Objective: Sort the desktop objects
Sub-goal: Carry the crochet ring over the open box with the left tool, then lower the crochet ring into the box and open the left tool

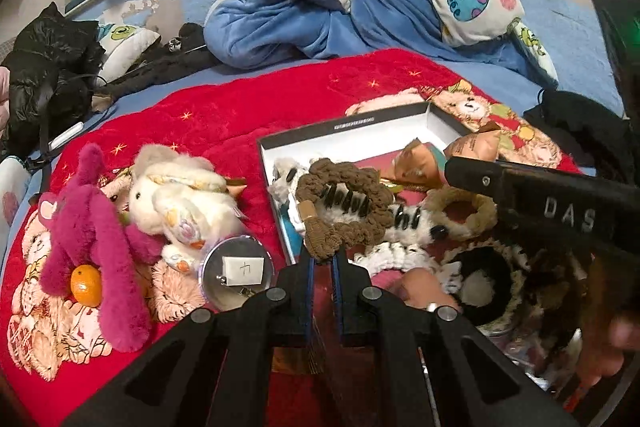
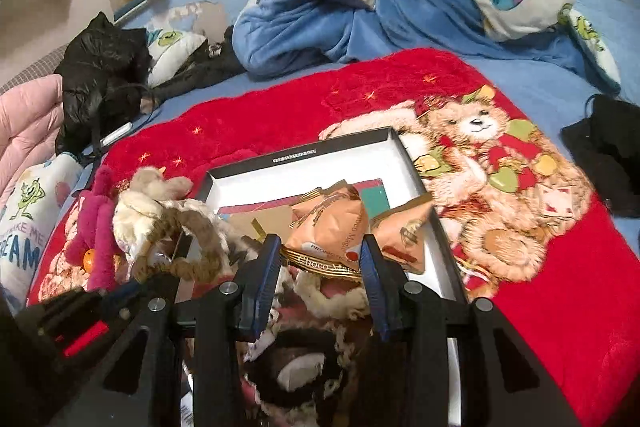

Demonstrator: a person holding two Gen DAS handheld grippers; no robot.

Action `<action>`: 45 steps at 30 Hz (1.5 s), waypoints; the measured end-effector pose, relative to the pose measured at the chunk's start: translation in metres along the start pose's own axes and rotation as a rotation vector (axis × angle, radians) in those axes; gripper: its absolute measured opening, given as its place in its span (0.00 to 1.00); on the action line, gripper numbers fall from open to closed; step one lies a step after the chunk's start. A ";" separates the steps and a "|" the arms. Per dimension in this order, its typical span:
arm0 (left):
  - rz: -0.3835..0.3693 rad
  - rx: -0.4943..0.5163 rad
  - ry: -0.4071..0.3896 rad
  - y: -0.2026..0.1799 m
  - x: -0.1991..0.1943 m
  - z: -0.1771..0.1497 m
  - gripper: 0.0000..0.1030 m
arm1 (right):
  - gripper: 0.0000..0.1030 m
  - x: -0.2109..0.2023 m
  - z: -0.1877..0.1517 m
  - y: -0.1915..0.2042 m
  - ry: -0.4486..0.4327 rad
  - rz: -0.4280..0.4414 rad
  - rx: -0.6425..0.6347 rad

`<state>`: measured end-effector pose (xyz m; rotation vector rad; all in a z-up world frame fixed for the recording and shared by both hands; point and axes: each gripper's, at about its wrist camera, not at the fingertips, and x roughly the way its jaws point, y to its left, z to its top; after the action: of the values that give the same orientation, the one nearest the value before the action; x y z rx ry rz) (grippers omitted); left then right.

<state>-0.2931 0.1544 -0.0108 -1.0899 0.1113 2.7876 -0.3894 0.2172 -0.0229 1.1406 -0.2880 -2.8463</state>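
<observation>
My left gripper (image 1: 323,253) is shut on the lower edge of a brown knitted scrunchie (image 1: 316,183) with a black hair claw on it. It holds the scrunchie over the left side of a black-rimmed white box (image 1: 348,125). Several furry scrunchies (image 1: 460,211) lie in the box. My right gripper (image 2: 322,259) is shut on an orange Choco snack packet (image 2: 328,223) over the same box (image 2: 300,155). A second orange packet (image 2: 404,231) lies beside it. In the right wrist view the brown scrunchie (image 2: 192,227) hangs at the left.
Everything lies on a red teddy-bear blanket (image 1: 240,99). Left of the box are a pink plush toy (image 1: 88,227), a white plush rabbit (image 1: 176,187), a mandarin (image 1: 86,285) and a round mirror (image 1: 238,271). A rumpled blue quilt (image 1: 280,7) and black clothing (image 1: 48,67) lie behind.
</observation>
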 end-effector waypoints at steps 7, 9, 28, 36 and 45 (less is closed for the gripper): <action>-0.013 0.000 0.017 -0.002 0.010 -0.006 0.08 | 0.38 0.020 -0.001 -0.002 0.067 0.013 0.025; -0.015 0.006 0.014 -0.003 0.009 -0.008 0.08 | 0.38 0.022 -0.002 -0.004 0.081 0.011 0.038; -0.006 0.030 0.003 -0.011 0.005 -0.007 0.29 | 0.71 0.030 -0.006 0.001 0.148 0.012 0.015; -0.026 0.062 -0.066 -0.018 -0.014 0.000 1.00 | 1.00 0.026 -0.003 -0.001 0.122 0.009 0.040; -0.036 0.052 -0.052 -0.018 -0.010 -0.002 1.00 | 1.00 0.026 -0.003 0.006 0.125 0.007 0.020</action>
<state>-0.2818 0.1708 -0.0058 -0.9965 0.1562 2.7621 -0.4067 0.2081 -0.0414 1.3113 -0.3129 -2.7575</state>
